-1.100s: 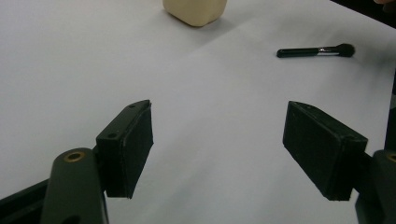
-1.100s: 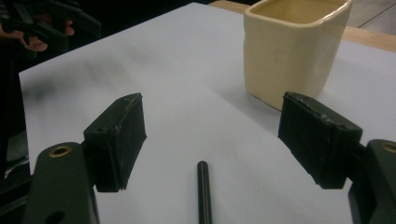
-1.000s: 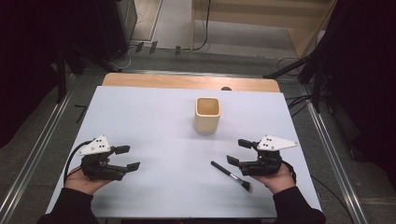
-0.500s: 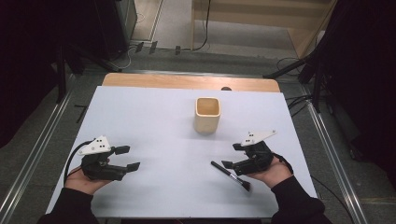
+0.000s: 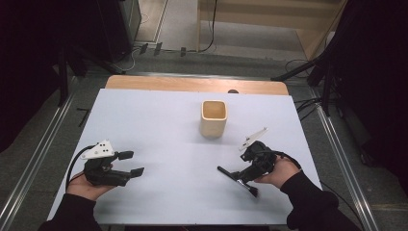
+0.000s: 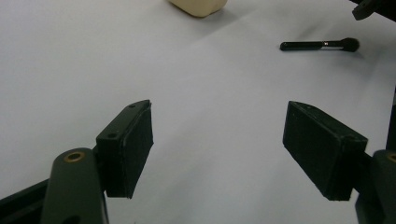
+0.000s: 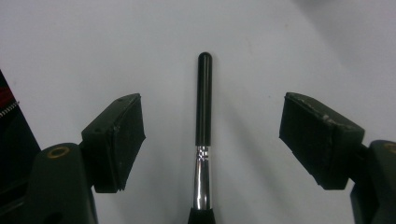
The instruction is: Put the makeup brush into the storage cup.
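Black makeup brush [image 5: 236, 179] lies flat on the white table [image 5: 159, 120], lower right of the high view. In the right gripper view its handle runs up the middle between the wide-spread jaws, touching neither. Right gripper [image 5: 239, 176] hovers over it. Left gripper [image 5: 131, 163], lower left, jaws wide, empty. Beige square cup [image 5: 213, 119] upright at centre.

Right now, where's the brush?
In the high view, the brush lies flat on the table's near right, under the right gripper, nearer than the cup.
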The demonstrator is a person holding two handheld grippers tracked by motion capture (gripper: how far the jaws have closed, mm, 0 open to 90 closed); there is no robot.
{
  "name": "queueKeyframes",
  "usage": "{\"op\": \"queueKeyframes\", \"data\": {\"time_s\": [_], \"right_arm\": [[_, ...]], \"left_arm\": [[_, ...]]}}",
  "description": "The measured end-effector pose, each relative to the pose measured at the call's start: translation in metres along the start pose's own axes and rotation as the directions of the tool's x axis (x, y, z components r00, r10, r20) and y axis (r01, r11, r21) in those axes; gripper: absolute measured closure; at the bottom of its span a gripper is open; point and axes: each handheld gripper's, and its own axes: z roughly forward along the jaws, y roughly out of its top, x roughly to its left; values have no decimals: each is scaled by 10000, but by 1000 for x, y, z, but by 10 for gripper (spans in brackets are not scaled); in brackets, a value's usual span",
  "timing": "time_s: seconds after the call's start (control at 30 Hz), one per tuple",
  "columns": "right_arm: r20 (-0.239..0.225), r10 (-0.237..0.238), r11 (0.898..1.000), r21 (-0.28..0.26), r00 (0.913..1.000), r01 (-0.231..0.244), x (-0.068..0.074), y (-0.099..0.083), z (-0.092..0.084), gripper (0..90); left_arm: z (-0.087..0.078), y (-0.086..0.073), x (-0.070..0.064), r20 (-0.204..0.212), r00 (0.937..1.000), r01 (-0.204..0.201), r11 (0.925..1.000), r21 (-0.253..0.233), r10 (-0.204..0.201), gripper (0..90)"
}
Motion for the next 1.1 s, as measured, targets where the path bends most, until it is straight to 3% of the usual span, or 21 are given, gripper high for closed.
{"op": "queueKeyframes", "data": {"time_s": [0.1, 0.23, 0.37, 0.53, 0.77, 0.97, 1.1], "right_arm": [[3, -41, 9959, 899, 10000, 41, 2, 4, 4, 239], [186, -315, 9866, 1608, 9993, 281, 4, 8, 4, 239], [185, -399, 9846, 1709, 9990, 361, 5, 11, 3, 242], [253, -149, 9758, 2186, 9996, 90, 5, 9, 8, 243], [370, -178, 9742, 2257, 9992, 90, 7, 6, 13, 250], [391, -176, 9665, 2566, 9991, 70, 8, 4, 21, 254], [453, -392, 9602, 2782, 9982, 250, 10, 1, 27, 282]], "left_arm": [[1, 0, -1, -87, 9999, -65, 9998, 174, 66, 251], [2, 0, -1, -72, 9999, -69, 9998, 180, 70, 251], [1, 0, -1, -95, 9999, -50, 9998, 173, 51, 251], [2, 0, -1, -96, 9999, -87, 9998, 194, 89, 251], [2, 0, -1, -126, 9998, -124, 9995, 274, 128, 251], [2, 0, -2, -157, 9997, -195, 9992, 354, 201, 251], [3, 0, -2, -143, 9997, -185, 9991, 376, 190, 251]]}}
